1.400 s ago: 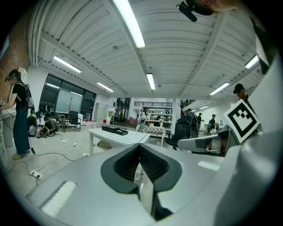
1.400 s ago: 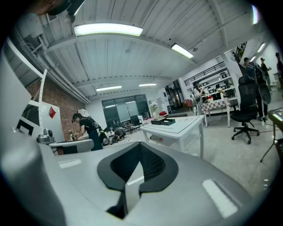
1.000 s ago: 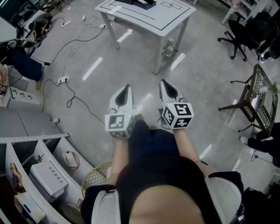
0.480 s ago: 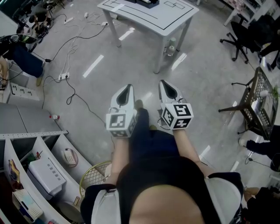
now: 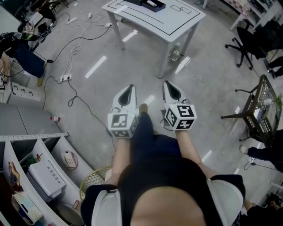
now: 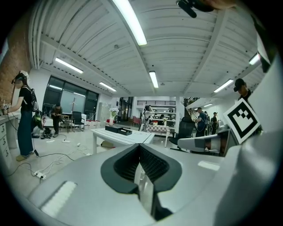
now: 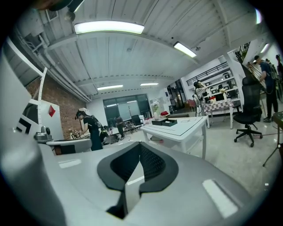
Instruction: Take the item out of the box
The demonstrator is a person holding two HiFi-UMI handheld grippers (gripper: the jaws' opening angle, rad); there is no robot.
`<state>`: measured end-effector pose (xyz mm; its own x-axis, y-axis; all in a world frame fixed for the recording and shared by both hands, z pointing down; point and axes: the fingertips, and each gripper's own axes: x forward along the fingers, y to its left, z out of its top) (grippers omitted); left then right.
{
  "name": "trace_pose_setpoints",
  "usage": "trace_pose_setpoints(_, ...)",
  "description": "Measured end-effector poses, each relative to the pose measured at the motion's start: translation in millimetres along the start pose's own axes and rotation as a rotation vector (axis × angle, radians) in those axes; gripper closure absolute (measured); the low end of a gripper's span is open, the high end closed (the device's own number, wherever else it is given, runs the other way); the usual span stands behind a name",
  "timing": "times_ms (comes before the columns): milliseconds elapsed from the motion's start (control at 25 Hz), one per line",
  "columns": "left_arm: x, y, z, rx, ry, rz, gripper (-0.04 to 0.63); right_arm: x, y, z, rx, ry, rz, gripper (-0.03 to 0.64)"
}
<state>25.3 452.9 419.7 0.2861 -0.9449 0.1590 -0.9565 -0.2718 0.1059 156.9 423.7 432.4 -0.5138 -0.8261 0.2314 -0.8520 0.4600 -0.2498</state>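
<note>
A white table (image 5: 179,21) with black line markings stands ahead of me on the grey floor. A black box (image 5: 152,4) lies at its far edge, and what it holds is too small to make out. My left gripper (image 5: 128,89) and right gripper (image 5: 170,84) are held side by side at waist height, well short of the table. Both are shut with nothing between the jaws. In the left gripper view the table (image 6: 130,137) and box (image 6: 118,129) show beyond the shut gripper (image 6: 140,148). In the right gripper view the table (image 7: 183,128) and box (image 7: 164,122) sit past the shut gripper (image 7: 140,146).
Cables (image 5: 73,48) and a power strip (image 5: 64,79) trail over the floor at the left. A bottle (image 5: 175,54) stands by the table leg. A black office chair (image 5: 246,42) and a wire rack (image 5: 261,106) are at the right. Grey shelves (image 5: 40,172) run along the lower left. People stand in the background.
The table has shifted slightly right and nearer as the person steps forward. Both grippers stay shut in the same pose.
</note>
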Motion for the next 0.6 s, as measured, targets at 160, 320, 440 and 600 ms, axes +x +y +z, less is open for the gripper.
trace_pose_setpoints(160,18,11,9,-0.003,-0.008,0.007,0.584,19,-7,12,-0.001,-0.010,0.000,0.615)
trace_pose_setpoints(320,36,22,15,0.000,-0.010,0.014,0.584,38,-11,20,-0.006,-0.007,0.003,0.615)
trace_pose_setpoints(440,50,28,19,-0.003,-0.008,0.015,0.584,52,-16,26,-0.011,-0.002,0.006,0.615)
trace_pose_setpoints(600,68,38,25,-0.006,-0.008,0.019,0.584,72,-20,34,-0.015,0.001,0.015,0.615)
